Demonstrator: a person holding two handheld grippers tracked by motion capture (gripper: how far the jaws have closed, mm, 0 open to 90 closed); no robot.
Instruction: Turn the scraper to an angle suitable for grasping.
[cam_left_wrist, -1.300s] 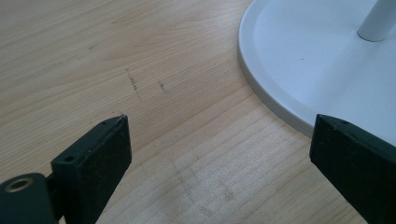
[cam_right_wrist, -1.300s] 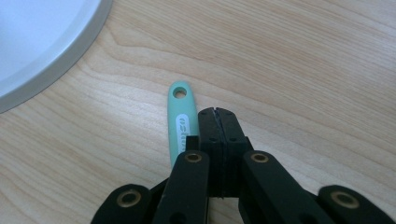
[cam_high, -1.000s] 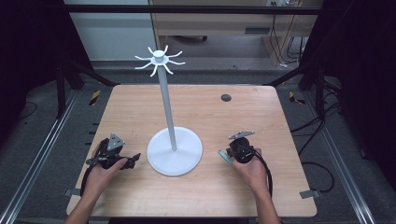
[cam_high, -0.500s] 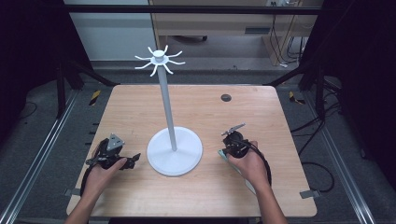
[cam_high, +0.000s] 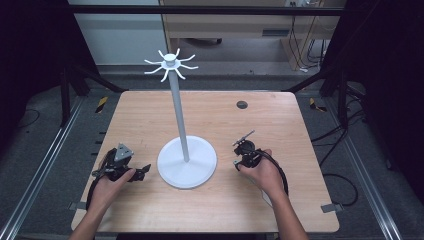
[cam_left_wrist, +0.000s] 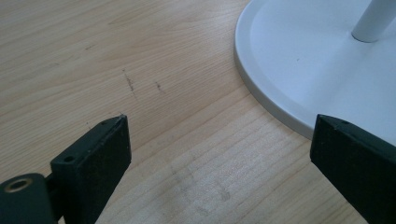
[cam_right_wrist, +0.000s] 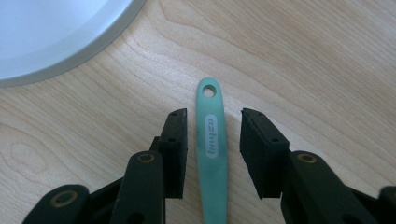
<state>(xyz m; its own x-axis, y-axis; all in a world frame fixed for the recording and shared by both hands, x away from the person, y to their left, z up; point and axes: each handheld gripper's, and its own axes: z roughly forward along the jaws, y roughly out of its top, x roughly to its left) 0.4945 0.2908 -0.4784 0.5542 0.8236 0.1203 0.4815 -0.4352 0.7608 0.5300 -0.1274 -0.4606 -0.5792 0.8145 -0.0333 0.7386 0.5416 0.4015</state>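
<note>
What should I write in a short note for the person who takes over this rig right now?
Left gripper: open, jaws wide apart, low over the wooden table beside the white stand's round base; it holds nothing.
Right gripper: open, its jaws on either side of a green handle with a hang hole at its end; not shut on it yet.
The green handle lies flat on the table, right of the base. What tool it belongs to cannot be told.
The stand's top hooks are bare.
Done: right gripper lined up on the handle.
Left, probably: shut on the handle, lift it, hang it on a hook.
</note>
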